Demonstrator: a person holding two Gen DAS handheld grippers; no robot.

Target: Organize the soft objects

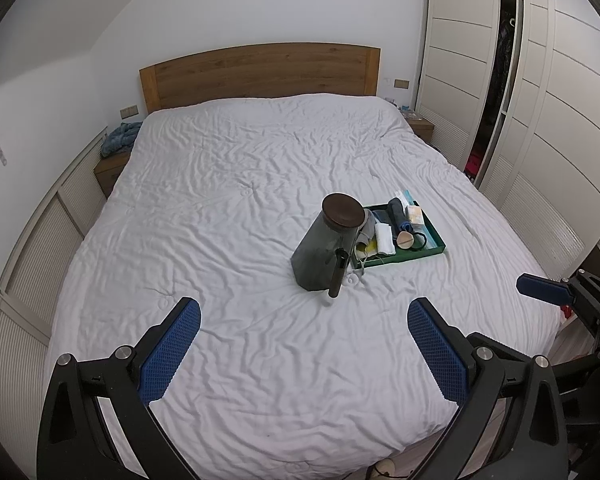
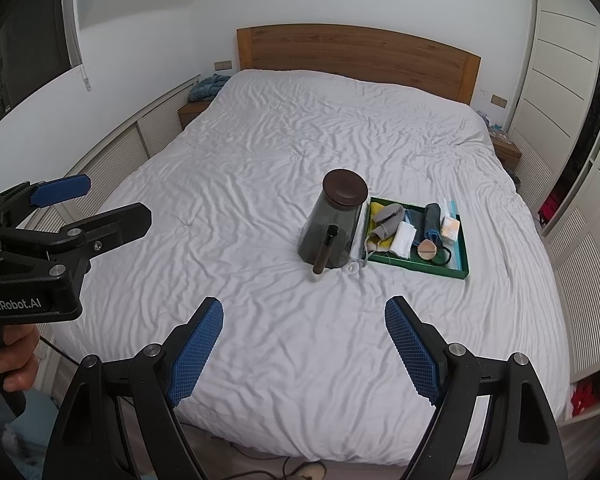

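A green tray (image 1: 440,240) (image 2: 462,248) lies on the white bed, packed with soft items: a white folded cloth (image 1: 384,238) (image 2: 404,238), a grey cloth (image 2: 388,218), a dark blue rolled cloth (image 1: 398,212) (image 2: 430,220), a round tan puff (image 1: 405,239) (image 2: 426,250) and a black hair tie (image 1: 419,240). Left of the tray stands a dark glass jug (image 1: 326,248) (image 2: 332,228) with a brown lid. My left gripper (image 1: 304,312) hangs open over the bed's near part, short of the jug. My right gripper (image 2: 304,312) is open too, holding nothing.
The bed (image 1: 240,208) (image 2: 260,184) has a wooden headboard (image 1: 260,72) (image 2: 356,56). Nightstands flank it, the left one bearing a blue cloth (image 1: 120,138) (image 2: 208,86). White wardrobes (image 1: 540,100) run along the right. A hand (image 2: 16,364) holds the left gripper's handle.
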